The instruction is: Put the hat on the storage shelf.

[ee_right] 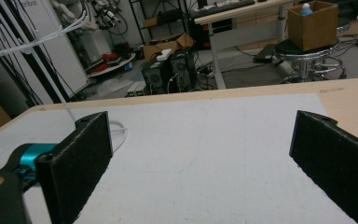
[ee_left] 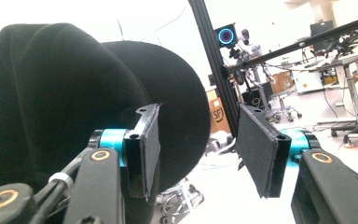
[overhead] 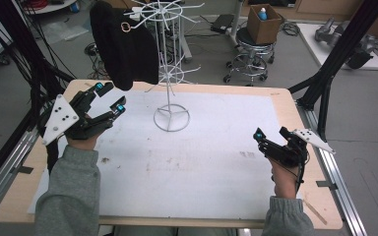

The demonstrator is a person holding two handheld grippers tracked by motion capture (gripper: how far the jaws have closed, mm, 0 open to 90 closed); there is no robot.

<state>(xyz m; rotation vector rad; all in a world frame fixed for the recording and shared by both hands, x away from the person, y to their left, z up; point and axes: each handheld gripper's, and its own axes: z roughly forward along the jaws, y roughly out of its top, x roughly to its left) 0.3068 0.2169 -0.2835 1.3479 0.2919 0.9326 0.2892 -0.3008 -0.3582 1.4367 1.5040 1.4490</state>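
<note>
Both claws agape near black hat (overhead: 123, 46)

A black knitted beanie hat (overhead: 123, 46) hung from one arm of a white wire display stand (overhead: 170, 73), its soft body drooping straight down above the far left part of the table. A small gold ring (overhead: 126, 27) sat near its top. The stand stood upright on its round base at the table's far middle.
</note>
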